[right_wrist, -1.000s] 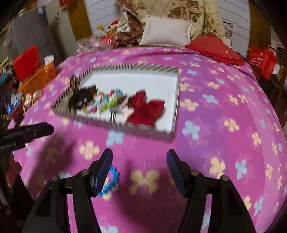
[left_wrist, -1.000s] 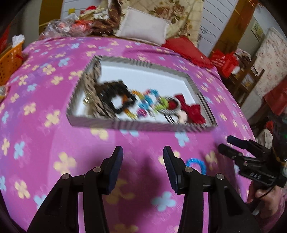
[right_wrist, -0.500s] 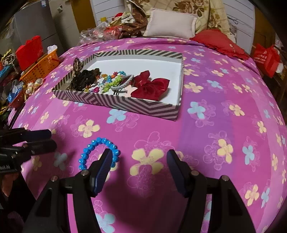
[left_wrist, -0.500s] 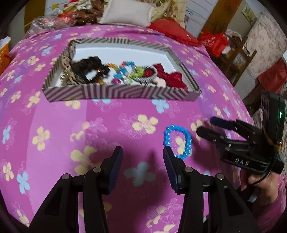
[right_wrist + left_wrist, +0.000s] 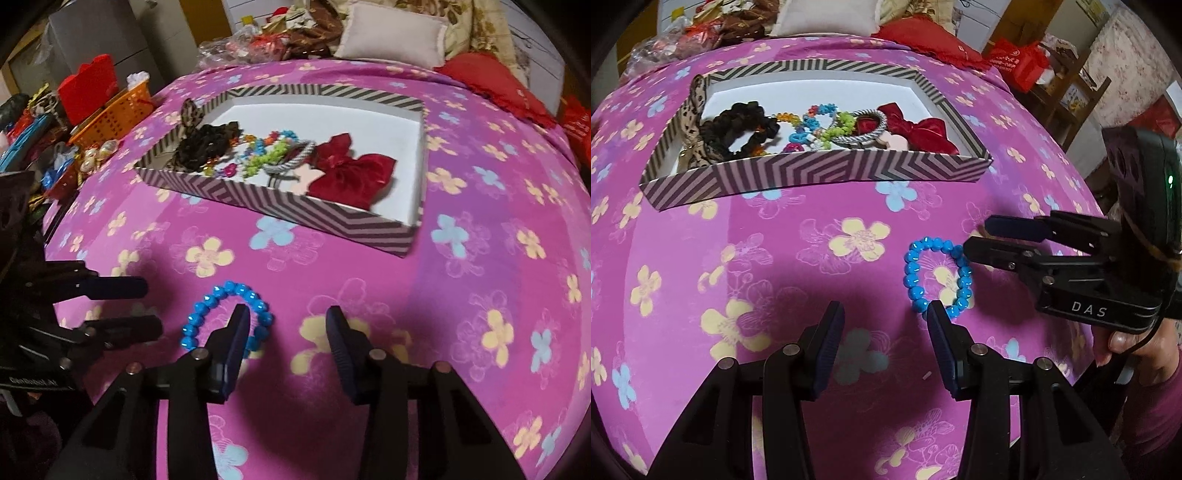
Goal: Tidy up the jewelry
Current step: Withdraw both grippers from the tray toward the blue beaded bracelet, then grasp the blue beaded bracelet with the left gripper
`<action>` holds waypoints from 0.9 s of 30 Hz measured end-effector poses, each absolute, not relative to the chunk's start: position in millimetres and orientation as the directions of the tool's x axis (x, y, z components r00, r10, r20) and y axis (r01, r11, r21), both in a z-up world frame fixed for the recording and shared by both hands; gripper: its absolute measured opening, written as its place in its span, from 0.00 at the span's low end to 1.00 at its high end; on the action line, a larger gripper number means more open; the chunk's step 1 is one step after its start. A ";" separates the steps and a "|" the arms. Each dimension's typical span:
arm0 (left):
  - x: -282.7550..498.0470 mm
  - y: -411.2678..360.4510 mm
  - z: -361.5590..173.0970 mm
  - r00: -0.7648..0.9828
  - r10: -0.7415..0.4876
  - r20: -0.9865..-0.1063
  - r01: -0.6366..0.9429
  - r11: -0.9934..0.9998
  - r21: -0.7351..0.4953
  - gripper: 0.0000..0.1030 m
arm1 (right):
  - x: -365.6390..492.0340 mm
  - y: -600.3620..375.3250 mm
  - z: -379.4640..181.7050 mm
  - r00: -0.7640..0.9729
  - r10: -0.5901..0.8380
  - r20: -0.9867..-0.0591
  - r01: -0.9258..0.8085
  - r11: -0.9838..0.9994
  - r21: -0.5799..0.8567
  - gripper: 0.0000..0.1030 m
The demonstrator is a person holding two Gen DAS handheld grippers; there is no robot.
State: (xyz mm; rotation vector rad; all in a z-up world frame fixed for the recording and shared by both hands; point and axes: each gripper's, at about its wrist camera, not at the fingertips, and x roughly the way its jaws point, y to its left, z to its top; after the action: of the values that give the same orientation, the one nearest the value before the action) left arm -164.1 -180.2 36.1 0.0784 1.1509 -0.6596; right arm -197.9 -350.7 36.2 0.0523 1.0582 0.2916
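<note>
**Right jaws narrowing at the bracelet; left tool empty beside it**

Nearest the lens in the left wrist view, the left gripper (image 5: 884, 314) stands part-spread and grasps nothing; bare pink cloth (image 5: 768, 266) lies between its pads. Its right finger tip sits at the lower edge of the blue bracelet (image 5: 936, 275), whether touching or just short cannot be told.

The bracelet lies flat on the cloth, right of centre in that view, outside the box. The right gripper (image 5: 975, 236) comes in from the right edge of the frame, its lower finger tip over the bracelet's upper right beads. In the right wrist view the right gripper (image 5: 286, 317) shows its left finger standing within the loop of the bracelet (image 5: 227, 314), the near beads hidden behind that finger. Its jaws are closing, yet only cloth shows in the gap and no bead is pinched; the tool holds nothing at this moment.

Further back, in the upper half of the frame, the striped box (image 5: 820, 173) holds the sorted pieces: a black scrunchie (image 5: 738, 127), coloured beads (image 5: 820, 125) and a red bow (image 5: 919, 133).

Compared with a second ago, the right jaws stand narrower and the left tool has drawn nearer the cloth, so the bracelet now lies beside its tip, not ahead of it. Judgement: the pick-up has begun, but the grip is not made, and the bracelet remains to be boxed.
</note>
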 end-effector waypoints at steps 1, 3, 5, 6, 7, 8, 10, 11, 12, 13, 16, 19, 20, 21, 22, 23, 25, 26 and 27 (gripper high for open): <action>-164.2 -181.7 35.6 0.239 -0.442 -0.864 0.527 0.807 -0.267 0.27 | -196.5 -348.5 36.3 0.448 0.264 -0.854 -0.225 0.958 0.178 0.44; -164.1 -184.3 34.6 0.235 -0.438 -0.867 0.534 0.804 -0.261 0.27 | -194.7 -343.8 35.6 0.433 0.260 -0.863 -0.252 0.954 0.161 0.43; -163.5 -186.4 33.5 0.229 -0.434 -0.871 0.540 0.801 -0.257 0.27 | -192.1 -339.4 34.0 0.416 0.247 -0.875 -0.276 0.951 0.137 0.40; -163.4 -186.9 33.0 0.227 -0.432 -0.873 0.542 0.801 -0.256 0.27 | -190.5 -337.2 32.8 0.407 0.237 -0.882 -0.287 0.950 0.123 0.38; -163.3 -187.5 32.7 0.225 -0.431 -0.874 0.543 0.800 -0.254 0.27 | -189.0 -336.7 31.7 0.403 0.228 -0.887 -0.293 0.950 0.111 0.34; -163.2 -188.2 32.5 0.224 -0.430 -0.875 0.545 0.799 -0.254 0.27 | -187.8 -336.3 30.7 0.398 0.220 -0.891 -0.297 0.949 0.101 0.31; -162.5 -190.0 32.4 0.221 -0.428 -0.876 0.548 0.798 -0.252 0.27 | -186.5 -335.8 30.3 0.393 0.217 -0.894 -0.307 0.947 0.095 0.29; -162.2 -191.5 32.5 0.221 -0.427 -0.877 0.550 0.797 -0.249 0.27 | -186.5 -335.5 30.6 0.391 0.214 -0.895 -0.310 0.946 0.090 0.28; -162.1 -192.7 32.6 0.221 -0.426 -0.877 0.552 0.796 -0.247 0.27 | -186.5 -334.8 30.9 0.391 0.213 -0.896 -0.314 0.945 0.087 0.27; -161.8 -194.3 32.7 0.221 -0.424 -0.878 0.555 0.795 -0.245 0.27 | -186.5 -333.7 30.9 0.389 0.214 -0.896 -0.319 0.944 0.086 0.26; -160.9 -198.7 32.6 0.217 -0.424 -0.879 0.561 0.791 -0.243 0.27 | -186.6 -333.6 30.3 0.384 0.225 -0.896 -0.323 0.941 0.098 0.26; -160.2 -203.3 30.9 0.210 -0.420 -0.883 0.571 0.785 -0.238 0.27 | -186.0 -336.0 29.8 0.380 0.241 -0.893 -0.322 0.940 0.117 0.26; -159.9 -204.7 29.8 0.209 -0.415 -0.885 0.573 0.786 -0.233 0.27 | -185.6 -336.8 29.4 0.377 0.247 -0.893 -0.322 0.939 0.123 0.26; -159.1 -206.4 27.8 0.208 -0.408 -0.889 0.575 0.786 -0.227 0.27 | -185.4 -336.7 28.9 0.374 0.249 -0.893 -0.324 0.938 0.125 0.26; -158.7 -208.0 26.8 0.212 -0.404 -0.890 0.579 0.786 -0.219 0.27 | -185.6 -336.4 28.4 0.373 0.248 -0.894 -0.327 0.937 0.124 0.26; -158.4 -210.0 27.0 0.219 -0.398 -0.891 0.583 0.786 -0.208 0.27 | -185.6 -335.8 28.3 0.373 0.247 -0.894 -0.330 0.936 0.120 0.26; -158.7 -213.1 27.0 0.221 -0.384 -0.897 0.591 0.784 -0.190 0.27 | -186.1 -334.8 28.3 0.376 0.242 -0.894 -0.334 0.936 0.113 0.26; -158.9 -214.0 27.1 0.224 -0.379 -0.898 0.593 0.784 -0.183 0.26 | -186.6 -334.5 28.4 0.376 0.241 -0.895 -0.335 0.936 0.111 0.26; -159.0 -213.9 27.7 0.228 -0.381 -0.896 0.594 0.783 -0.182 0.20 | -187.0 -334.1 28.4 0.378 0.238 -0.895 -0.335 0.936 0.107 0.26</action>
State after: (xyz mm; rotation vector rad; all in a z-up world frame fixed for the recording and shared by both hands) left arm -159.0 -213.9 27.7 0.2156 1.1602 -0.6786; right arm -187.0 -334.1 28.4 -0.0971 1.1257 0.3665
